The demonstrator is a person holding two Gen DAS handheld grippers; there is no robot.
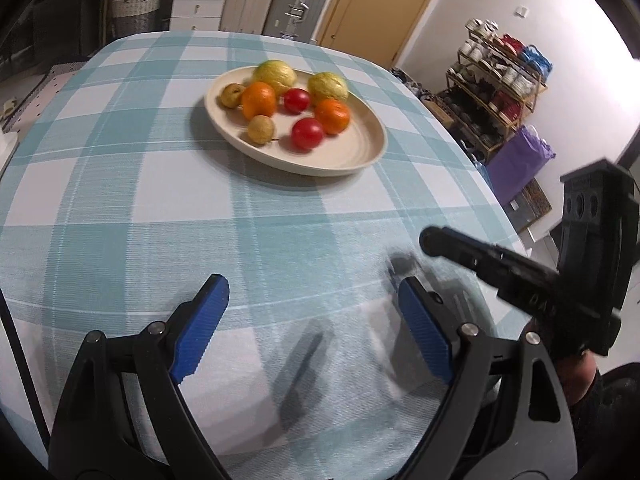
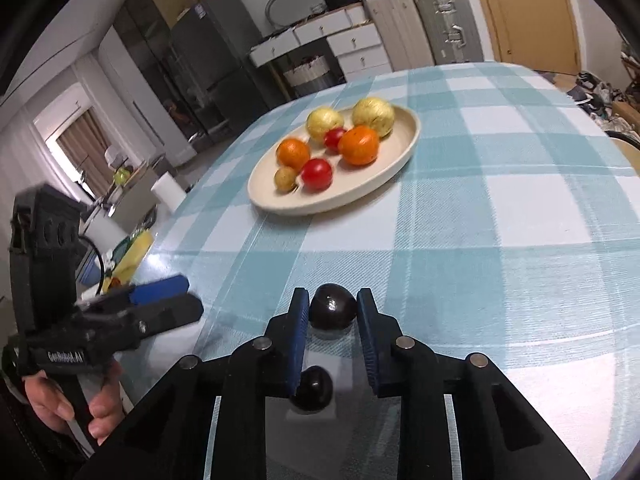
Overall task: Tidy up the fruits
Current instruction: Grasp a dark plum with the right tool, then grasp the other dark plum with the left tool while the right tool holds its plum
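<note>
While L gripper [image 1: 312, 320] gapes, R gripper [image 2: 333, 308] clamps dark plum [image 2: 333, 312].

I see the plate [image 2: 394, 160] sitting on the table [image 2: 500, 208], out toward its far edge, well apart from my two grippers at the near edge. On the plate, two guavas [image 2: 374, 116] lie along the far rim, two oranges [image 2: 359, 145] and two tomatoes [image 2: 317, 174] in front of them, and two small pears [image 1: 261, 129] toward the left rim. At the near edge, one dark plum [image 2: 333, 312] lies between the fingertips of my right gripper [image 2: 333, 310], and a second dark plum [image 2: 314, 389] lies nearer still, under that gripper's left finger. My left gripper [image 1: 314, 300] is over bare tablecloth, left of the right one.
</note>
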